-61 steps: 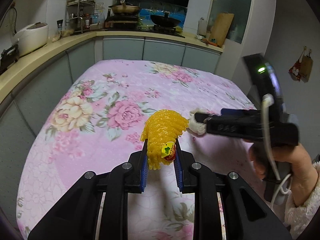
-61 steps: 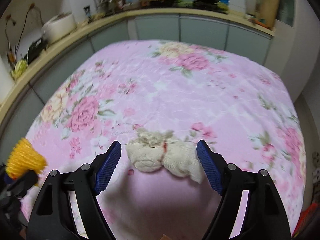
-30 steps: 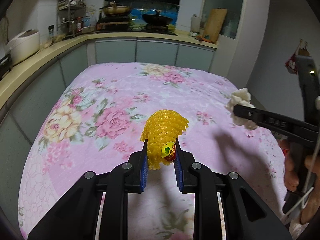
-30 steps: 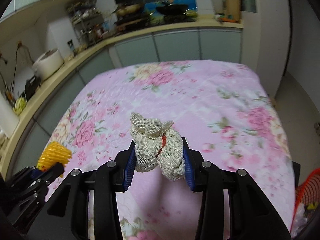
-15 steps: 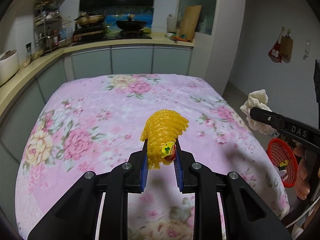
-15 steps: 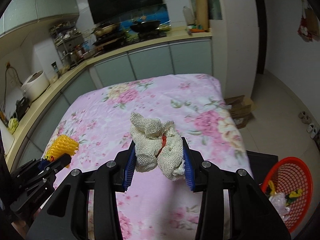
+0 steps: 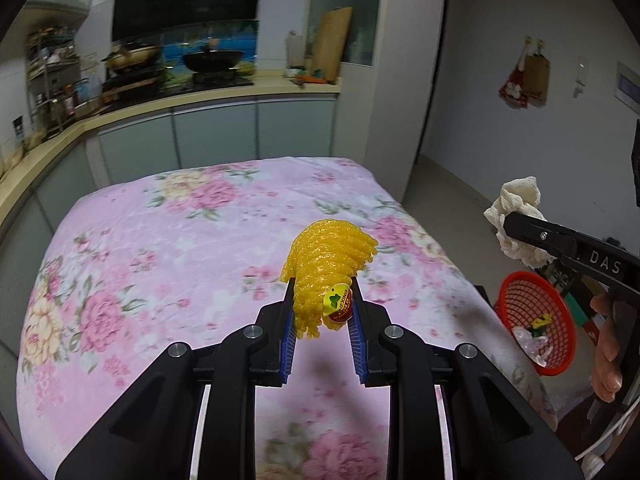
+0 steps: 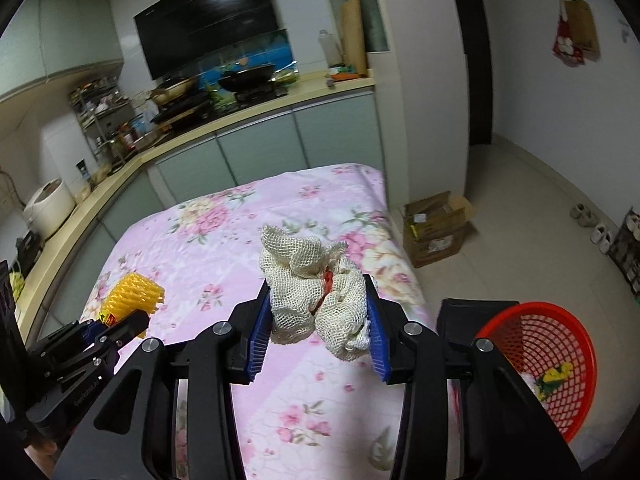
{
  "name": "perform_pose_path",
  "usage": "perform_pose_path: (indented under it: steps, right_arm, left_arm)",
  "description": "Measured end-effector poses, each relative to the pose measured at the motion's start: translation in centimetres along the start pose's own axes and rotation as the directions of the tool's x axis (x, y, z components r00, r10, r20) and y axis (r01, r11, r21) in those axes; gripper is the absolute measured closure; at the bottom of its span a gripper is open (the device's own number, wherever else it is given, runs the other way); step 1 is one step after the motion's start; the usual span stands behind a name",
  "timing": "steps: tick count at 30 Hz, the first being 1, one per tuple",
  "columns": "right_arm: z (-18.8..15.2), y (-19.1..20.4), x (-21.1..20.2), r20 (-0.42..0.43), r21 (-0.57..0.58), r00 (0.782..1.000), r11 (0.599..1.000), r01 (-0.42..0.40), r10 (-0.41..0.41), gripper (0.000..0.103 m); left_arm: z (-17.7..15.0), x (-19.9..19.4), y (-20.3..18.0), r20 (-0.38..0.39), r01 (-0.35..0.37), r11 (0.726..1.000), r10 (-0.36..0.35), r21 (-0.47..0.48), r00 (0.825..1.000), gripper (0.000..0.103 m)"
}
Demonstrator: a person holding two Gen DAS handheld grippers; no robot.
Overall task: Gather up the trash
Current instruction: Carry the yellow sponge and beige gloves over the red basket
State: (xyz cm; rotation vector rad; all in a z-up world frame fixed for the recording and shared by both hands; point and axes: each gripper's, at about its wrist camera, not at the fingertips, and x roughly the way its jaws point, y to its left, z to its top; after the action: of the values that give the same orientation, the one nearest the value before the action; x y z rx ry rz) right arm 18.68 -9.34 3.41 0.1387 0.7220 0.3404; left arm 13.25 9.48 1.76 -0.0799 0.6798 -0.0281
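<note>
A yellow foam net (image 7: pixel 326 266) with a small round sticker (image 7: pixel 337 301) is pinched between the blue-padded fingers (image 7: pixel 289 334) of the left gripper (image 7: pixel 322 320), held in the air above a table covered with a pink floral cloth (image 7: pixel 160 264). In the right wrist view the same net (image 8: pixel 132 294) shows at the lower left, clamped in the left gripper (image 8: pixel 120 326). The right gripper (image 8: pixel 318 330) is clenched on a crumpled cream mesh wad (image 8: pixel 314 292) with a bit of red showing in its folds; it too hangs clear of the cloth, over the table's right-hand part. From the left wrist view the wad (image 7: pixel 516 216) appears at the far right, off the table's edge, gripped by the right gripper (image 7: pixel 520 226), and part of a hand (image 7: pixel 608 344) holding that tool shows below it. A red mesh basket (image 8: pixel 538 364) stands low beside the table's right edge, just right of the right gripper; it holds a few scraps, one yellow, one pale. Beyond it on the tiled floor lies an open cardboard box (image 8: pixel 436 228). Behind the table runs a kitchen counter (image 8: pixel 256 112) with a wok (image 8: pixel 248 74) on a stove and a dark hood above. A rice cooker (image 8: pixel 48 208) sits at the counter's left.
</note>
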Motion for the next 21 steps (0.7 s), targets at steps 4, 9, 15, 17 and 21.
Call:
perform_pose_path:
  steps: [4,9,15,17,21]
  right_arm:
    - [-0.2,-1.8,-0.6,0.01,0.035,0.999,0.999,0.032,-0.032,0.063]
    - [-0.4,-4.0,-1.4,0.019,0.074,0.997,0.995,0.072,-0.074,0.063]
    - [-0.6,-6.7,-2.5,0.031,0.126,0.991,0.985,0.122,-0.127,0.063]
    - [-0.8,-7.4,-3.0,0.035,0.14,0.989,0.981,0.136,-0.142,0.063]
    - [-1.3,-9.2,-3.8,0.039,0.173,0.983,0.97,0.172,-0.182,0.063]
  left_arm:
    - [0.2,0.8,-2.0,-0.011,0.044,0.998,-0.044,0.034,0.999,0.081]
    - [0.4,1.7,-4.3,-0.025,0.087,0.994,-0.086,0.071,0.996,0.081]
    - [0.8,2.5,-7.5,-0.04,0.148,0.982,-0.144,0.119,0.989,0.081]
    - [1.0,2.8,-8.8,-0.047,0.17,0.975,-0.165,0.14,0.985,0.081]
    - [1.1,3.4,-10.9,-0.06,0.212,0.963,-0.204,0.169,0.977,0.08]
